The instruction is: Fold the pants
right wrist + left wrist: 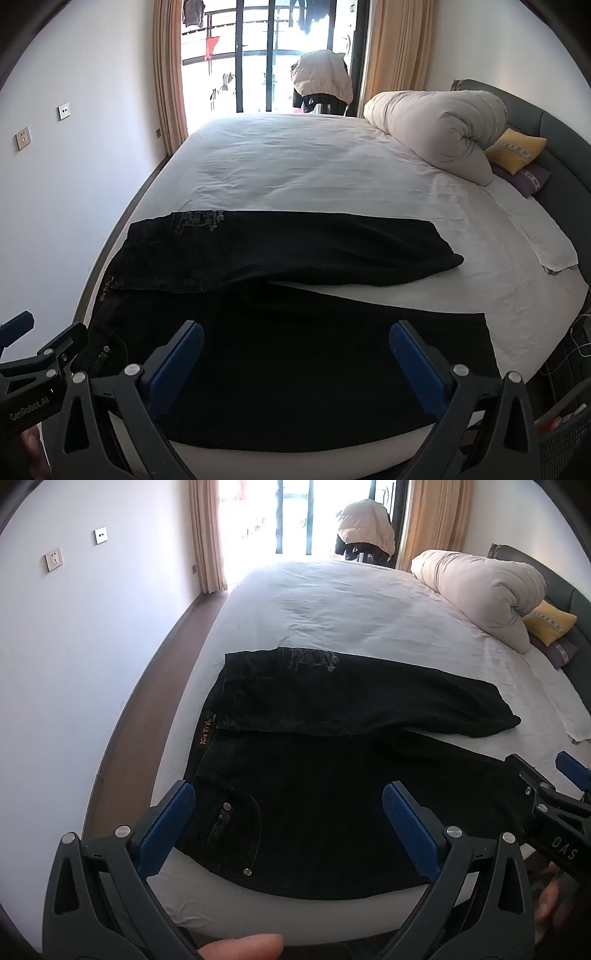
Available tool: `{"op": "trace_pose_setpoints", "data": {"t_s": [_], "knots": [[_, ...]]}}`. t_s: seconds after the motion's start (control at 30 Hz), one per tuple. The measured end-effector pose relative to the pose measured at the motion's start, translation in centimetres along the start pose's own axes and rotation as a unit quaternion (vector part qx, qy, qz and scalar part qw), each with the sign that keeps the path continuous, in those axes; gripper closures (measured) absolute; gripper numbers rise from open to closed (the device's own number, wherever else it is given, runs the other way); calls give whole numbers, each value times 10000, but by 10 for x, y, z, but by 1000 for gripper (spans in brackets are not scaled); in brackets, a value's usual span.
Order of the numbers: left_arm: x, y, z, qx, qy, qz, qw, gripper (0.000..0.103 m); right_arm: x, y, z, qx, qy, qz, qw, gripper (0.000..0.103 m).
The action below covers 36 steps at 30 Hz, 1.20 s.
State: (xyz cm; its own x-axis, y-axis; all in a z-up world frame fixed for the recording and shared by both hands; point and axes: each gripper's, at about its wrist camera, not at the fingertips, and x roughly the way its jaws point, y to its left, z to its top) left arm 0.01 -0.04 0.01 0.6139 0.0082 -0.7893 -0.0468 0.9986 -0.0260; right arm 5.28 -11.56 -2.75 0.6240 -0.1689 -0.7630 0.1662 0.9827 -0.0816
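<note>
Black pants (332, 775) lie spread across the near half of the bed (332, 602), waistband toward the left of the frame, legs running right, the far one at mid-frame. Upper right, a rolled duvet (487, 587) and a yellow cushion (550, 622) sit well apart. My left tongs (288, 812) hang wide open, tilted down over the hip pocket. My right tongs (295, 354) gape too, above the near leg, gripping nothing.

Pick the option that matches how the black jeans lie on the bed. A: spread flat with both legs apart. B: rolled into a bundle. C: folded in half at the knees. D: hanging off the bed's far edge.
A: the black jeans lie flat on the white sheet, their two legs splayed apart toward the right.
</note>
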Motion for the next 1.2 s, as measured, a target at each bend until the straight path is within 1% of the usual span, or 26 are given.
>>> {"op": "trace_pose_setpoints", "data": {"t_s": [1.07,1.2], "knots": [[-1,-3,1,16,-2,18,10000,0,4,1,-4,2,76,32,10000,0],[2,-3,-3,15,-5,21,10000,0,4,2,-6,0,79,32,10000,0]]}}
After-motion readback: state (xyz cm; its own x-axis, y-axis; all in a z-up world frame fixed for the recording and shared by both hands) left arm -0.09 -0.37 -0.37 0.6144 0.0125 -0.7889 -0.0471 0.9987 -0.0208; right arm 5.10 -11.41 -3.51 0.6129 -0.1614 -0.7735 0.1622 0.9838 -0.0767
